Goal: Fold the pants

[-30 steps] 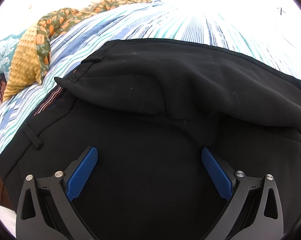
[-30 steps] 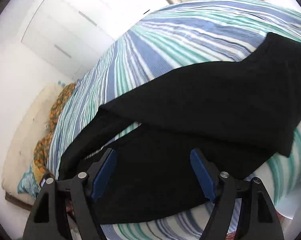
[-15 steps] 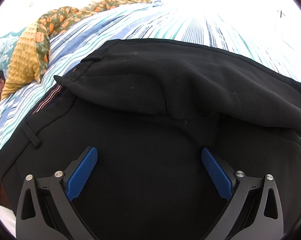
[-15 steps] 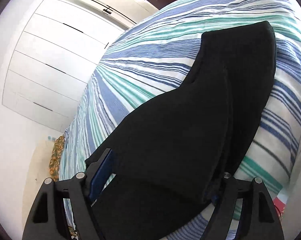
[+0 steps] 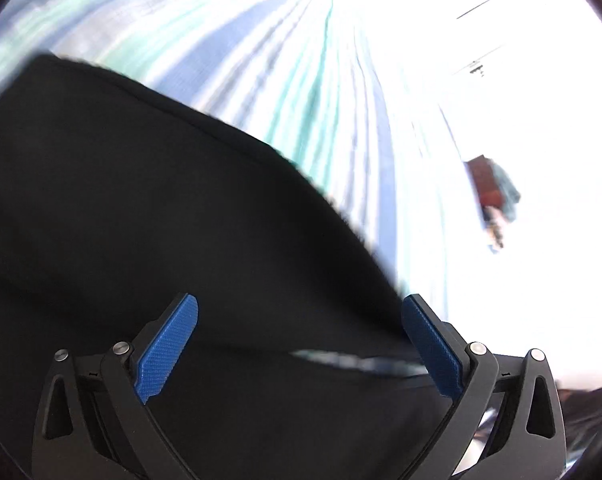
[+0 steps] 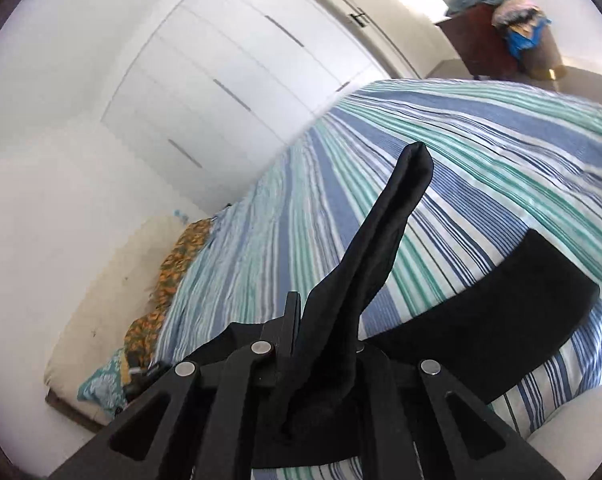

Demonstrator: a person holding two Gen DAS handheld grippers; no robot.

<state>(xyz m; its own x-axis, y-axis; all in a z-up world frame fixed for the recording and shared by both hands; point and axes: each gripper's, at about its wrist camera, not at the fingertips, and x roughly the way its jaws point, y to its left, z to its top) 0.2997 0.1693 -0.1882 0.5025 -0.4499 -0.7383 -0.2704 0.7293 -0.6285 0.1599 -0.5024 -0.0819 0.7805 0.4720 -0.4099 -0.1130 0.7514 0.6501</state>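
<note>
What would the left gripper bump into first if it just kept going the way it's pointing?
Most likely the black pants. The left gripper is open, and dark cloth fills the view between and beyond its blue pads. The picture is blurred, so depth is uncertain; the striped bedsheet lies farther on.

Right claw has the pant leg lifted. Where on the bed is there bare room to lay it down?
The striped bedspread lies bare beyond the raised pants, toward the white wardrobe, and left toward the orange floral fabric. The near right edge is taken by more pants. The right claw grips the leg.

I see the black fabric pants (image 6: 501,312) on the striped bed (image 6: 501,160), a white panelled wardrobe (image 6: 221,80) behind it.
</note>
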